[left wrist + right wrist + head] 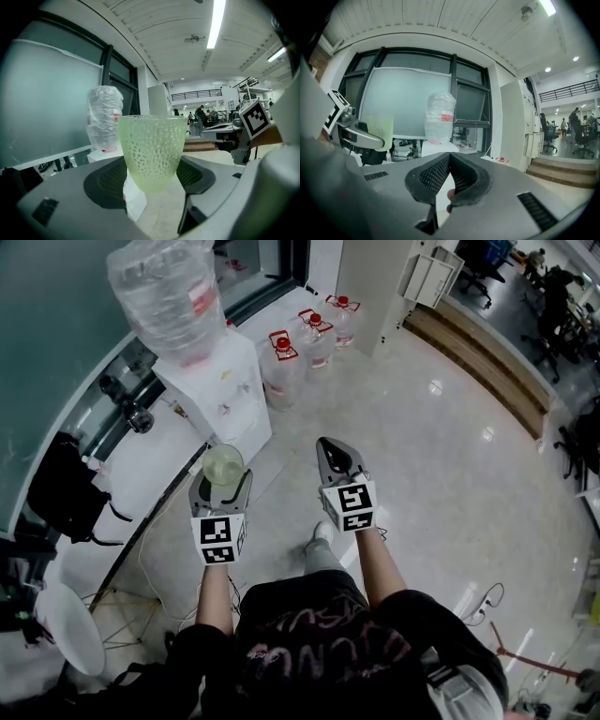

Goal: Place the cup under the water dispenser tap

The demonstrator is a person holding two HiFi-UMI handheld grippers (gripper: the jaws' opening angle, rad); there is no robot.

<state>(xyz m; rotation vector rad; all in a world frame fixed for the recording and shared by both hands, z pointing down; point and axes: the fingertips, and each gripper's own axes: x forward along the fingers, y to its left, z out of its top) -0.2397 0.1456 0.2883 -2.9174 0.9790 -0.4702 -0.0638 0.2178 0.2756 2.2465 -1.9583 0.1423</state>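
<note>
Open office hall with a glossy pale floor [441,427] and a frosted glass wall along its left edge. Against that wall, toward the far left corner of the floor, a white water dispenser [220,395] topped by an inverted clear bottle [169,296]. Just beside it on the right, standing on the floor, three spare water bottles [305,343] with red caps. Nearer along the same wall, a black bag [66,488] (straps hanging loose).

Left gripper [221,488] held out roughly level in front of the dispenser, jaws spread wide and clamped on a pale green dimpled cup [152,150], the black pads pressing its lower sides. Cup upright, rim up, carried in the air above the floor. Near the dispenser's front but apart from it, not yet under the tap.

Right gripper [449,157] level alongside, apart from the left one, over bare floor. Jaws drawn together with the tips touching, gripping nothing. A black-and-white marker cube [349,505] on its back, and another [217,538] on the left gripper.
</note>
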